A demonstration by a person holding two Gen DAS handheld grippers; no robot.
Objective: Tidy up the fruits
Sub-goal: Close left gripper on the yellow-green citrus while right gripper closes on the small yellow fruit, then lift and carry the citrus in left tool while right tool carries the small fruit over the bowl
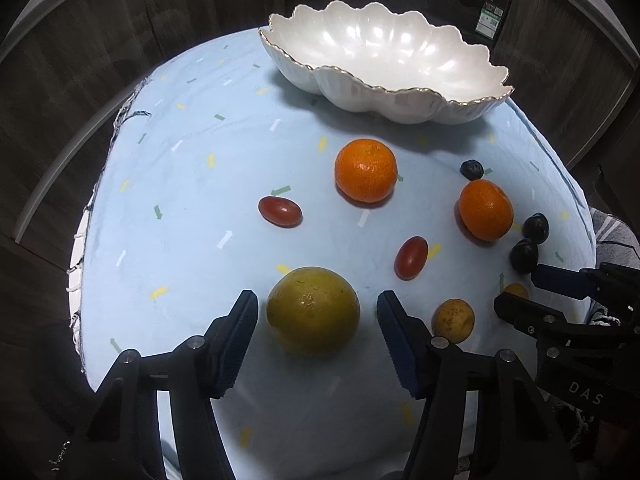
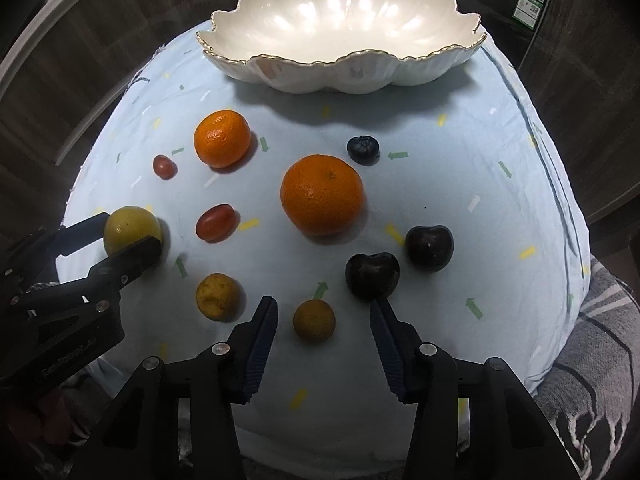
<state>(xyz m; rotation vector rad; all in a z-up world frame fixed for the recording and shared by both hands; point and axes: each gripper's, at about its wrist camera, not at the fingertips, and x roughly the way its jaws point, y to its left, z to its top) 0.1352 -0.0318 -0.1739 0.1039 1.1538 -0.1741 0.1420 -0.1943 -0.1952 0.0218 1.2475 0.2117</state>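
A white scalloped bowl [image 1: 384, 68] [image 2: 340, 36] stands empty at the back of the blue cloth. My left gripper [image 1: 316, 304] is open with its jaws either side of a yellow-green citrus [image 1: 313, 311] [image 2: 130, 227], not touching it. My right gripper [image 2: 323, 310] is open around a small brownish-orange fruit [image 2: 314, 319], seen partly in the left wrist view [image 1: 516, 291]. Loose on the cloth lie two mandarins [image 2: 322, 195] [image 2: 222, 139], two red grape tomatoes [image 2: 215, 222] [image 2: 164, 166], a blueberry [image 2: 363, 150], two dark cherries [image 2: 372, 275] [image 2: 429, 248] and another small yellow fruit [image 2: 219, 296].
The light blue cloth [image 2: 460, 208] covers a small round table; its edges fall off left, right and behind the bowl. Dark cabinets surround it. A grey patterned fabric [image 2: 600, 360] lies at the right front.
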